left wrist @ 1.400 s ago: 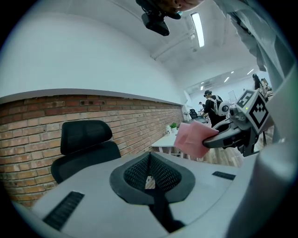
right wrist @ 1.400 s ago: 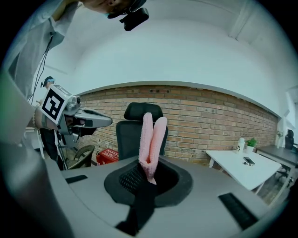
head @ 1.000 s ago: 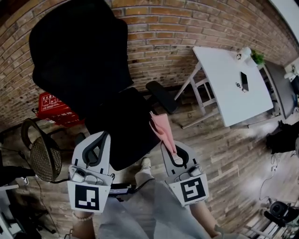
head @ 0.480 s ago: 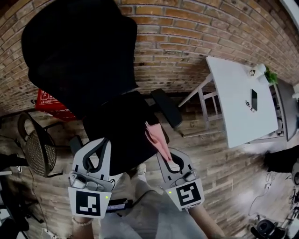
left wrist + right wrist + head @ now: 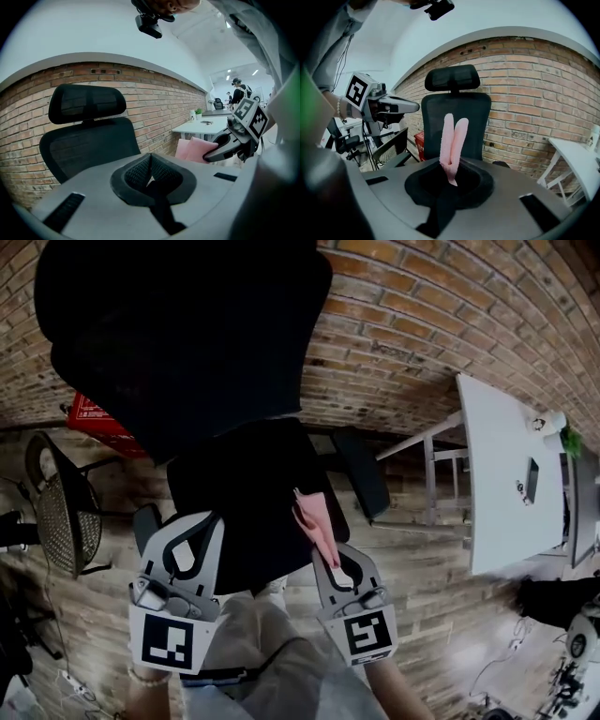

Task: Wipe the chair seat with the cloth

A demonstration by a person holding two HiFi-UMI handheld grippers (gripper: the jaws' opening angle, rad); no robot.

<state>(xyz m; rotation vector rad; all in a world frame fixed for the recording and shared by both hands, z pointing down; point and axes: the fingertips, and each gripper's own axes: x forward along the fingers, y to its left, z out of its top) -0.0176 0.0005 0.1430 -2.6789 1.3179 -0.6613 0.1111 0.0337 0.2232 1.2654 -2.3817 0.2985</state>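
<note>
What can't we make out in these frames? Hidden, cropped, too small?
- Dirt on the chair seat: head view shows it plain black; in both gripper views the gripper's own body hides it.
- Whether the cloth, held by the right gripper, touches the seat: head view shows only overlap.
- Small things on the white table: head view, too small.

White table [image 5: 497,507] by the brick wall [image 5: 422,343], red crate [image 5: 92,418] at left, wooden floor [image 5: 441,601]
</note>
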